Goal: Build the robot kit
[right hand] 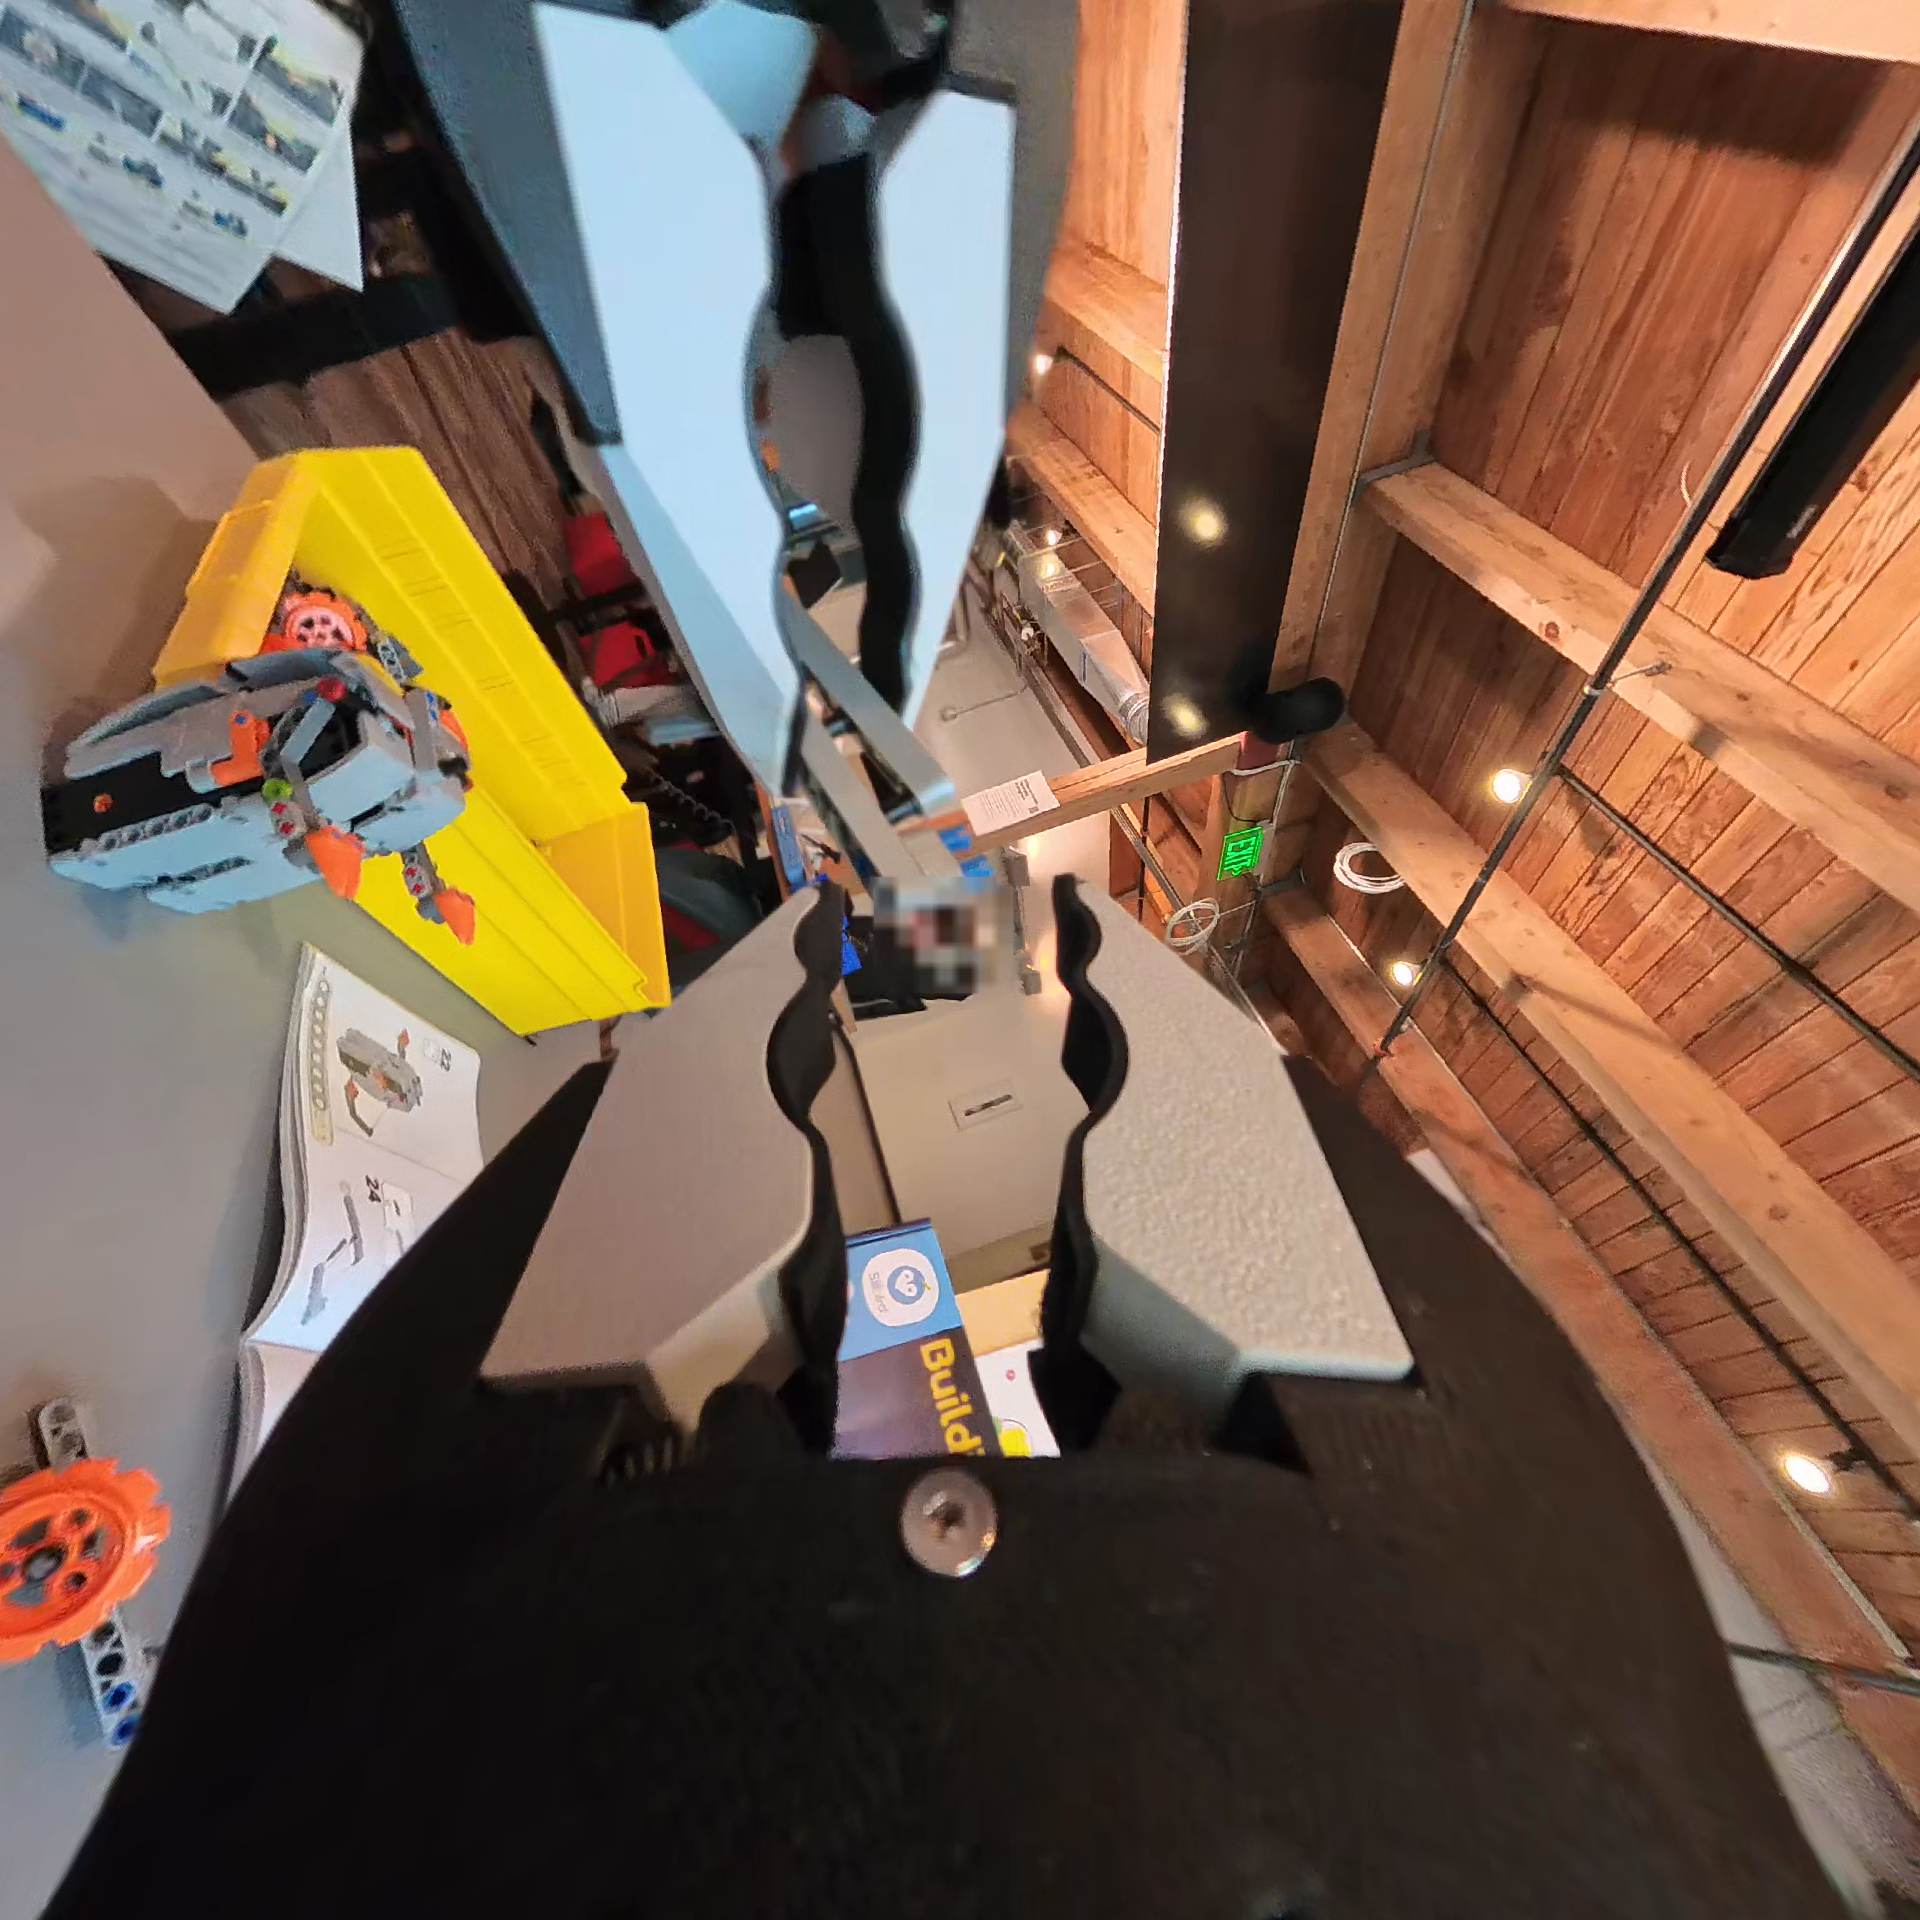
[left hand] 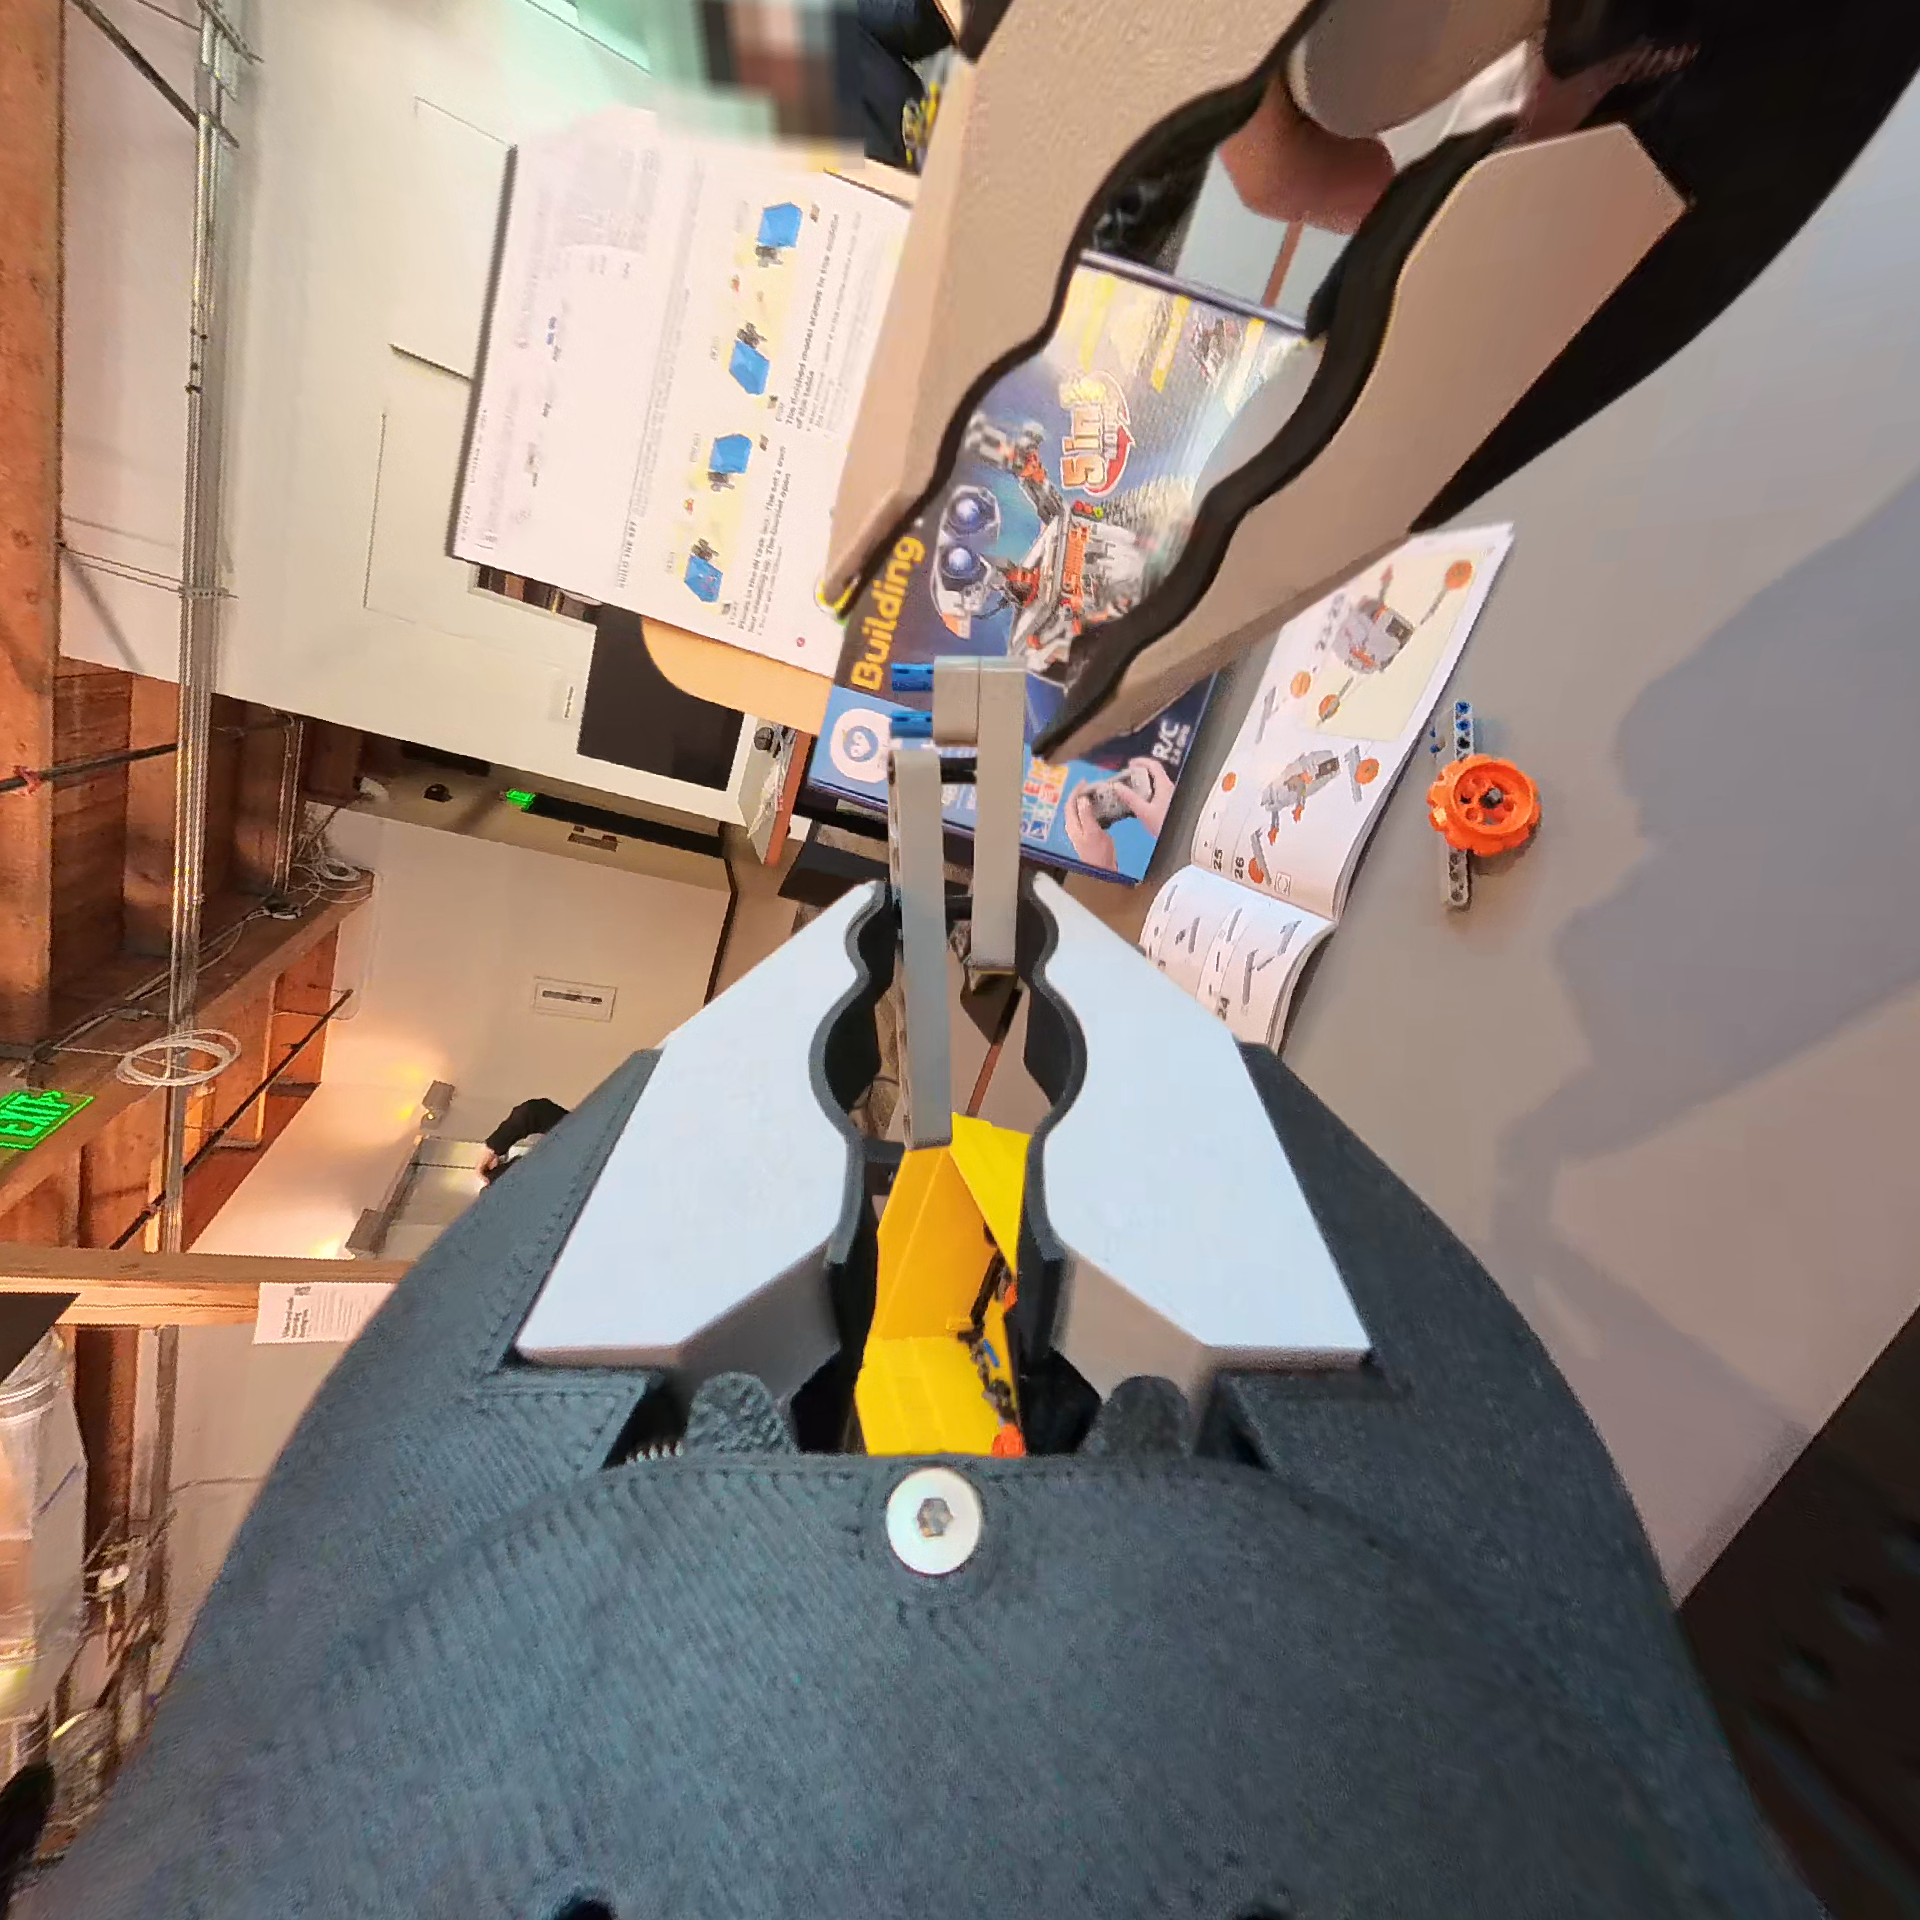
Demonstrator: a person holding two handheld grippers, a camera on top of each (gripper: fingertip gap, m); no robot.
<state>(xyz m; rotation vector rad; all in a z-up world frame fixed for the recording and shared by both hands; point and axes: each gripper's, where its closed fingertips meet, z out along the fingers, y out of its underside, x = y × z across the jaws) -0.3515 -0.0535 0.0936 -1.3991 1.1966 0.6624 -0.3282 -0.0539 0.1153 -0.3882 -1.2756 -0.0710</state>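
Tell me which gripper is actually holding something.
The left gripper: its fingers clamp grey building beams. The right gripper stands open and empty, pointing at those beams.

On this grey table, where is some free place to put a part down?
Bare grey table lies beyond the orange gear, away from the open booklet. It is crowded around the toy box, yellow bin and robot model.

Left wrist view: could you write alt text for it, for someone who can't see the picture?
The left gripper holds a grey toy-brick piece with long beams between its fingers, while the right gripper reaches in from above, open, near the beams' far ends. Behind lie a building-kit box, an open instruction booklet and an orange gear on a grey table.
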